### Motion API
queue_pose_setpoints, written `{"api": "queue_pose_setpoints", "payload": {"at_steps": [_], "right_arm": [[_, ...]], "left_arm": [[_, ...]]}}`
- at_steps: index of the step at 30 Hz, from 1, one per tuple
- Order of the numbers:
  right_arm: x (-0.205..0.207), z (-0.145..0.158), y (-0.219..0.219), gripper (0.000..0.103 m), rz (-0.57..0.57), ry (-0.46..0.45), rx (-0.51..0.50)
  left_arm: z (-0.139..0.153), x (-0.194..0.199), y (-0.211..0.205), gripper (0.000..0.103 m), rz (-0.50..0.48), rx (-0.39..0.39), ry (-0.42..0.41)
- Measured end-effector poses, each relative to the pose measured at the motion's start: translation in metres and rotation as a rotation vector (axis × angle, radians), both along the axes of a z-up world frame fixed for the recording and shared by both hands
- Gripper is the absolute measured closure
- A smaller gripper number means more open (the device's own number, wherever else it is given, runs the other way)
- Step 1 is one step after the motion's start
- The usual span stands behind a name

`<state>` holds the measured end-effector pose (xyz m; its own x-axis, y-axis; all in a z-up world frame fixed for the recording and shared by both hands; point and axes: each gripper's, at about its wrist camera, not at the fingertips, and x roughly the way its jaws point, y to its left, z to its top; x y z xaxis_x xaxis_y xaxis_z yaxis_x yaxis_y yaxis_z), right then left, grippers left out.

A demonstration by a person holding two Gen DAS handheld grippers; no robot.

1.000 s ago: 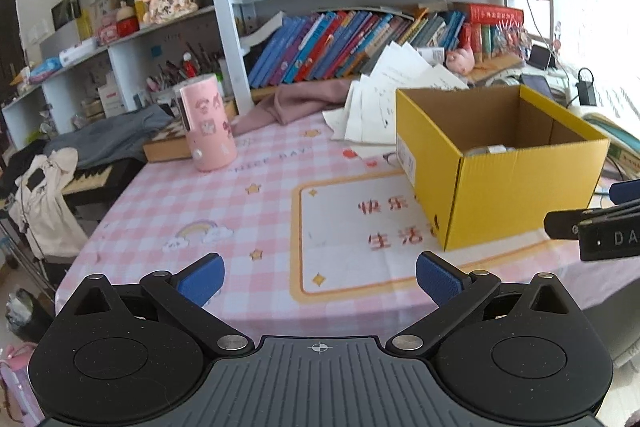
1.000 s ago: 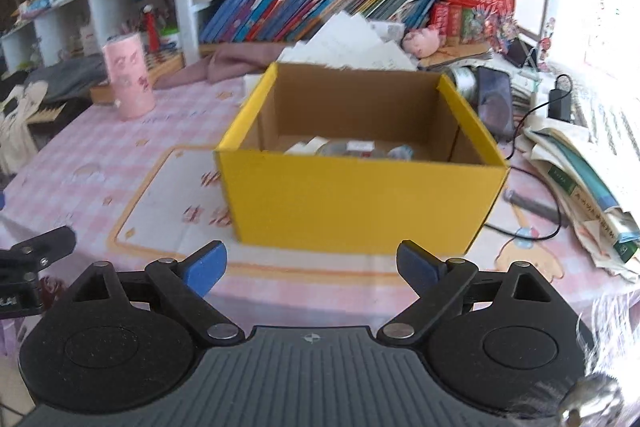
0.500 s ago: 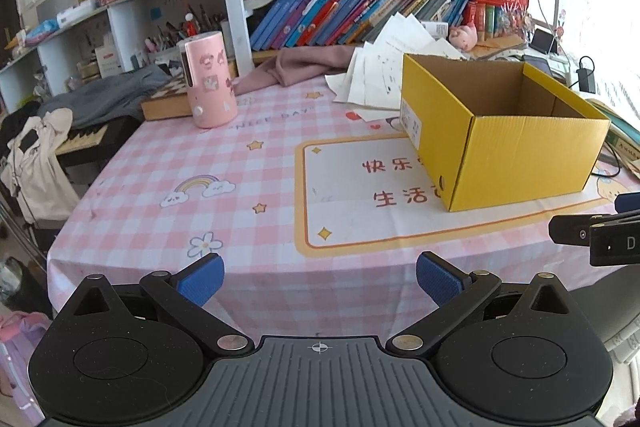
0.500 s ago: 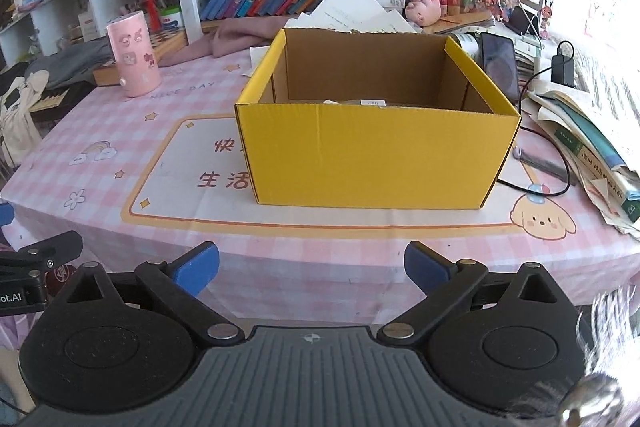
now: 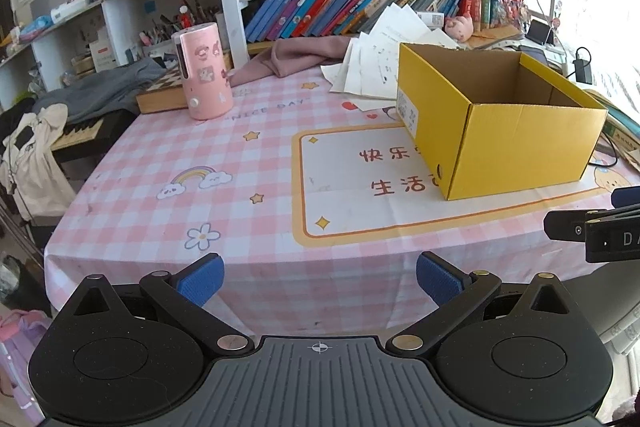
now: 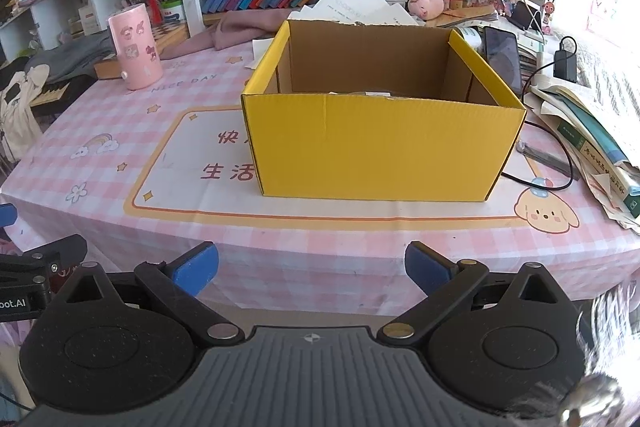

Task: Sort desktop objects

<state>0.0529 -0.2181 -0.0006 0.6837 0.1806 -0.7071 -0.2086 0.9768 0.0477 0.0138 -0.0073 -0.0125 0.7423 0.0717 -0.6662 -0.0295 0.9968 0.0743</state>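
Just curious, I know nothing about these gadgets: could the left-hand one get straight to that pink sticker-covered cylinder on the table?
Probably yes. The left gripper has open, empty jaws, and only bare checked tablecloth lies between it and the pink cylinder. The yellow cardboard box sits off to its right.

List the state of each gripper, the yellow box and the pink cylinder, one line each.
left gripper: open, nothing between its fingers.
right gripper: open wide, its jaws have just been opening, nothing between them.
yellow box: upright on the table, top open; something pale lies at its bottom, too hidden to identify.
pink cylinder: standing upright, apart from the box.
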Motion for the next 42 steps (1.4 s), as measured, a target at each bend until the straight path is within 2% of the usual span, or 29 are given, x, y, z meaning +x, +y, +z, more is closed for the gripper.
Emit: {"api": "queue_pose_setpoints", "payload": {"at_steps": [42], "right_arm": [[-0.0003,-0.0039,0.0091,0.002,0.016,0.014,-0.011]], "left_arm": [[-0.0004,-0.0021,0.0047,0.0,-0.009,-0.015,-0.001]]}}
